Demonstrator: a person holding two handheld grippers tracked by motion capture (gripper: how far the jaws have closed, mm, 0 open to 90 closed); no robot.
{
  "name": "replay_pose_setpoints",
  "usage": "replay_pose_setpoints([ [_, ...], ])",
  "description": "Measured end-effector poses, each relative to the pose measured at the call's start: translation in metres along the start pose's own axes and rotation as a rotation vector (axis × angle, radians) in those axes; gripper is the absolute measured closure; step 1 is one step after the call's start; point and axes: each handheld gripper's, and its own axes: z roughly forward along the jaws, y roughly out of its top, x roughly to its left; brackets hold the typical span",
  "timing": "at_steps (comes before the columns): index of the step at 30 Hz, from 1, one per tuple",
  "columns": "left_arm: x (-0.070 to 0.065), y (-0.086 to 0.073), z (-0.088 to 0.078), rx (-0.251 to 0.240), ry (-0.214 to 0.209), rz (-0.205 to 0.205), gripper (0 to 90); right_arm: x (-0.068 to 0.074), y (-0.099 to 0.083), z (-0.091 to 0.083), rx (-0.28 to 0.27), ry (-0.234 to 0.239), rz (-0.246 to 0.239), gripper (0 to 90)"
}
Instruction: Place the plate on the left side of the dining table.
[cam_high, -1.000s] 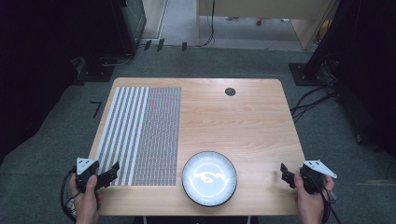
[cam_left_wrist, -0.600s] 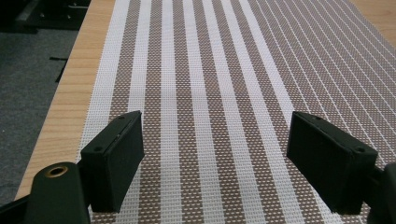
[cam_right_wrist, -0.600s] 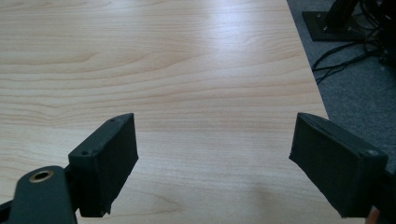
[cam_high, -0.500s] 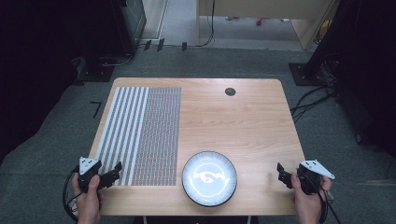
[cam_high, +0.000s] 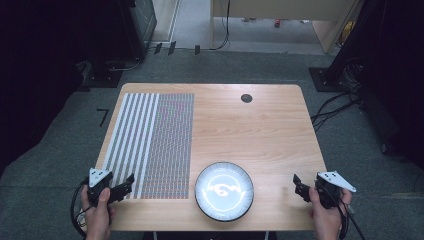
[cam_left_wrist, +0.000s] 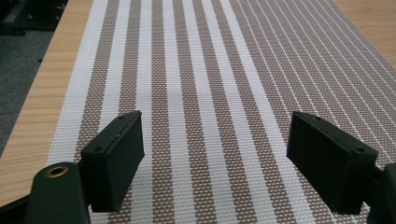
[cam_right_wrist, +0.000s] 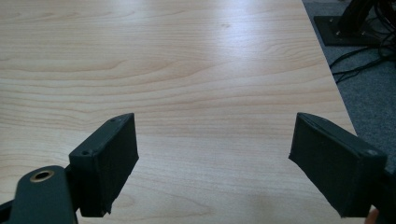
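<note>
Both grippers hover at the table's (cam_high: 280, 125) near edge with jaws spread wide and empty. The left gripper (cam_high: 122, 187) sits over the mat's (cam_high: 155, 140) near-left corner — the mat's long axis runs toward 12 o'clock, straight ahead of it. The plate (cam_high: 224, 190) lies between the two, at about 3 o'clock from the left gripper and 9 o'clock from the right gripper (cam_high: 298, 186) — roughly equally near.

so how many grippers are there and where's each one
2. The left gripper is at the table's near left corner, over the striped mat; the right gripper is at the near right corner, right of the plate. Both are open and empty.
</note>
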Motion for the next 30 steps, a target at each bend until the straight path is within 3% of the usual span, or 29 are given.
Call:
replay_pose_setpoints([
  [30, -0.028, -0.001, 0.004, 0.009, -0.045, 0.059, 18.9, 0.024, 0.003, -0.003, -0.02, 0.059, -0.004, 15.1],
])
